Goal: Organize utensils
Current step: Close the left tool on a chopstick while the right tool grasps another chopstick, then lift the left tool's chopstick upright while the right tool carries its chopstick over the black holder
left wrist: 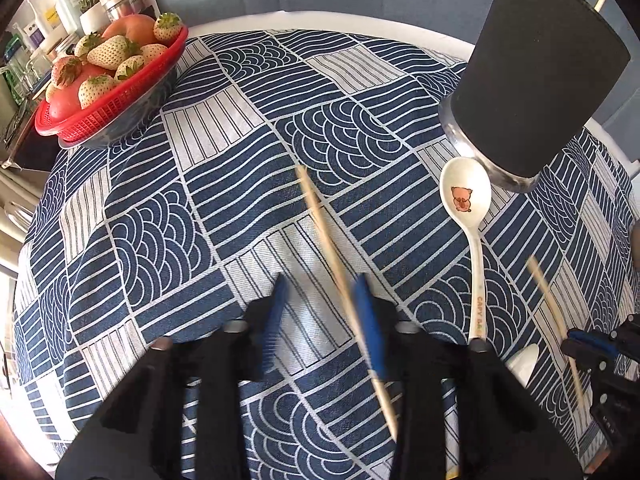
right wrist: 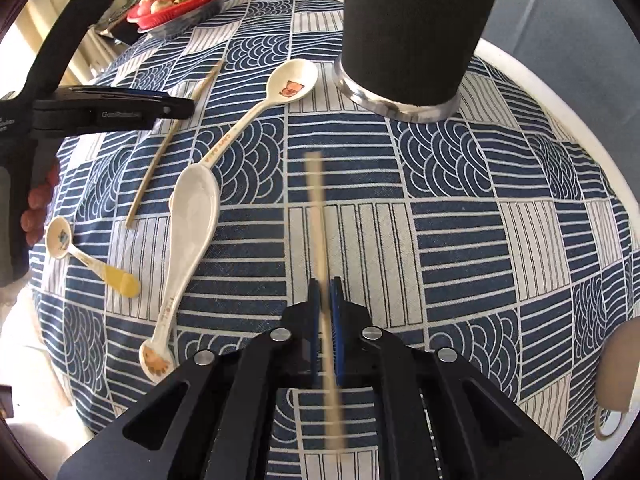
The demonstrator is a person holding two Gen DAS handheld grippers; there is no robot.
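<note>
Patterned tablecloth (right wrist: 460, 240) mostly bare right of centre; right hand-held gripper (right wrist: 325, 300) clamped on chopstick (right wrist: 316, 200); left hand-held gripper (left wrist: 320, 312) apart

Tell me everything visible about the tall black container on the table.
The black container is tall and round, its matte dark wall widening slightly towards the top, with a shiny silvery ring around the base. It stands upright on the blue and white patterned tablecloth, near the far edge of the table. Its opening is out of view, so its contents cannot be told. The pig-print spoon lies close beside the base, not touching it in the right wrist view.
</note>
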